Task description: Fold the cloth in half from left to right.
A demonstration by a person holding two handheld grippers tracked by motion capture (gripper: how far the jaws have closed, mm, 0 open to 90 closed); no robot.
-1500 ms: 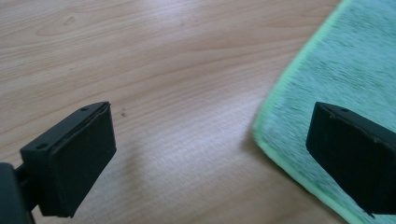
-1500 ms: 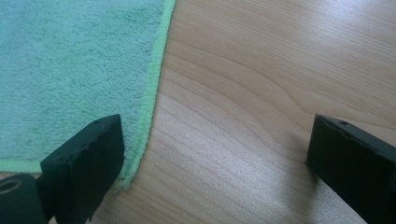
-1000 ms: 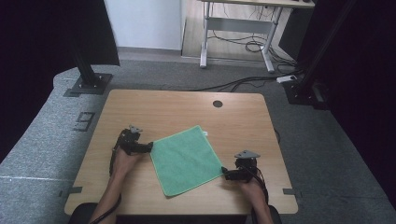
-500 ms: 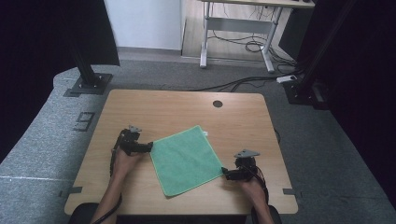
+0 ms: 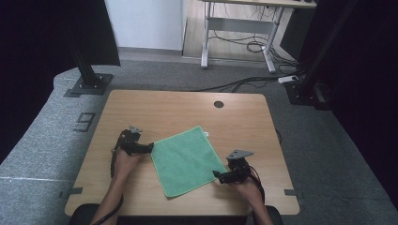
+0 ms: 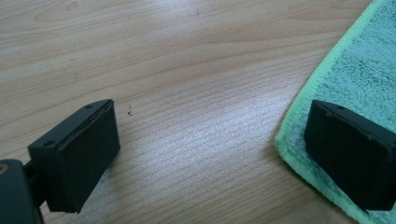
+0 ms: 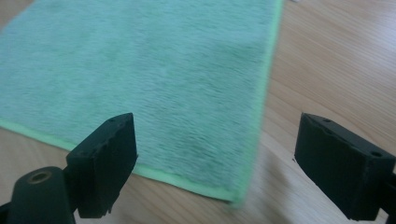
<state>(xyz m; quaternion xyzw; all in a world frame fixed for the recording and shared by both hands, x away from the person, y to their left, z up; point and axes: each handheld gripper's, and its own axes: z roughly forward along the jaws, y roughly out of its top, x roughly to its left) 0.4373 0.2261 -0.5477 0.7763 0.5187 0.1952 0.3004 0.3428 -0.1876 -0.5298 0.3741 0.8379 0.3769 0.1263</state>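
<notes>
- Green terry cloth (image 5: 184, 159), one piece, lies flat and unfolded on the wooden table (image 5: 187, 108), turned at an angle to the table's edges, in the near half between the two grippers.
- No brand or printed word can be read on the cloth; a small pale tag (image 5: 205, 134) sticks out at its far corner, too small to read.
- Floor marking (image 5: 83, 122) to the left of the table looks like the figure "9" with a square outline beside it; I cannot tell more.
- Two grippers are in use, one in each hand.
- Left gripper (image 5: 146, 147) rests at the cloth's left corner. In the left gripper view its jaws stand wide apart, one over bare wood, the other over the stitched hem (image 6: 299, 112); nothing is pinched between them.
- Right gripper (image 5: 218, 176) sits at the cloth's right corner, near the table's front edge. Its jaws have just been closing a little yet remain wide; in the right gripper view the cloth's corner (image 7: 236, 196) lies below and between them, unpressed, with no pad on the fabric.
- One round hole (image 5: 218, 104) shows in the tabletop near the far edge.
- Two forearms enter from the bottom of the high view.
- Two black stand bases sit on the grey floor beyond the table, one on each side.
</notes>
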